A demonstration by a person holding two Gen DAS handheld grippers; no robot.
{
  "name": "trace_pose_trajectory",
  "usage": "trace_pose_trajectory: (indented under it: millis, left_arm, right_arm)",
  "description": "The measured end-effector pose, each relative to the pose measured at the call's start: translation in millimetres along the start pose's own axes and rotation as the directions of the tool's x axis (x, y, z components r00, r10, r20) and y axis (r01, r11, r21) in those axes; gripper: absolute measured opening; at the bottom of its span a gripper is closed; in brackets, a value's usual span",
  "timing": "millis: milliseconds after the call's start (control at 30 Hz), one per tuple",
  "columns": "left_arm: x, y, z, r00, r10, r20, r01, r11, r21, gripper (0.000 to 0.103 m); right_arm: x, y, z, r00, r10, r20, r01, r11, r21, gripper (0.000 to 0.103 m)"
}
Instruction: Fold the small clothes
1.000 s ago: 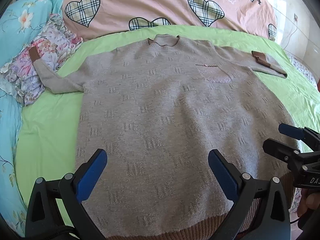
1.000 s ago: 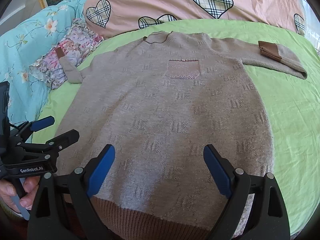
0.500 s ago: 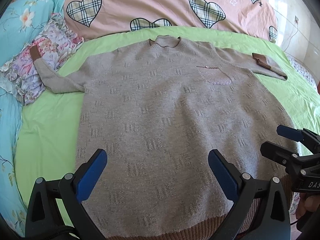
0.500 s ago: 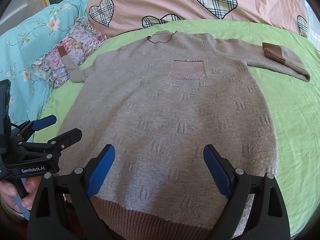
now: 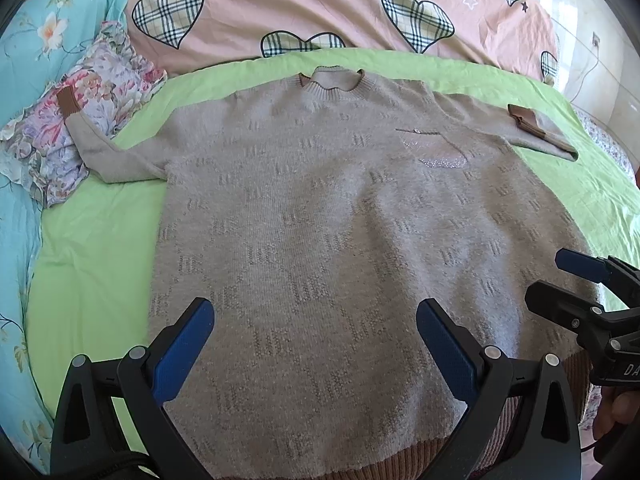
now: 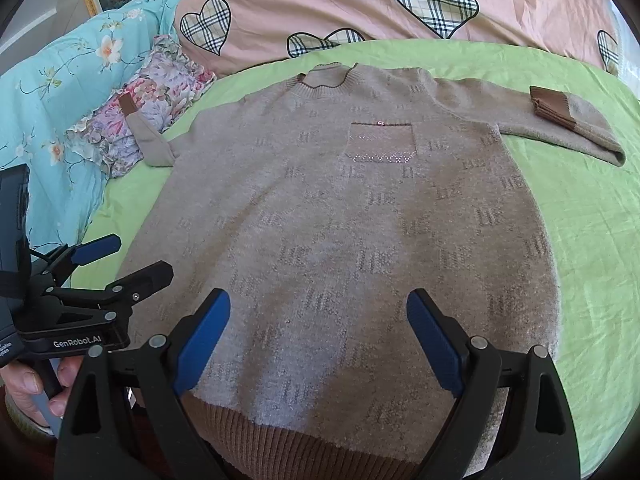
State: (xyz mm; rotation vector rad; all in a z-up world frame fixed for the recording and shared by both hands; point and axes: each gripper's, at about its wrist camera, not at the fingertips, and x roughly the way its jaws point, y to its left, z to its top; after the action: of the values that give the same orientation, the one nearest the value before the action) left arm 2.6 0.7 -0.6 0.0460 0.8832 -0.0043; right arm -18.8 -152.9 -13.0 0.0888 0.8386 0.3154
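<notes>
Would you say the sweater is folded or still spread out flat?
Spread flat: the sweater lies face up on the green sheet, both sleeves extended.

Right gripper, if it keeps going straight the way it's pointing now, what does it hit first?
Most likely the sweater. The right gripper is open above its lower body, angled down and forward, with nothing between its fingers. Height above the knit is hard to judge.

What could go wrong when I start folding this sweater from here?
The left sleeve cuff lies up on the floral pillow, so it may drag the pillow. The right sleeve is already doubled back and could bunch. Both tools, left tool and right tool, are open over the hem, gripping nothing.
</notes>
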Motion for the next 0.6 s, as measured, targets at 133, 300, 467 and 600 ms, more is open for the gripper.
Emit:
trace_pose_trajectory:
  millis: [133, 300, 467, 600]
  left_arm:
    - [2, 0, 1, 1.0, -0.008, 0.008, 0.008, 1.0, -0.007, 0.101]
    - [4, 0, 3, 0.999, -0.033, 0.015, 0.034, 0.999, -0.023, 0.101]
    - [12, 2, 8, 0.999, -0.041, 0.001, 0.041, 0.998, -0.037, 0.101]
    - [21, 5, 13, 0.999, -0.031, -0.009, 0.031, 0.999, -0.033, 0.101]
  right_arm:
    - [0, -1, 0, 1.0, -0.007, -0.004, 0.007, 1.0, -0.001, 0.09]
    - [3, -1, 3, 1.0, 0.024, -0.018, -0.023, 0.999, 0.033, 0.09]
    - [11, -6, 4, 0.999, 0.004, -0.051, -0.003, 0.999, 0.037, 0.09]
    - [14, -16, 7, 0.998, 0.001, -0.06, 0.002, 0.999, 0.054, 0.09]
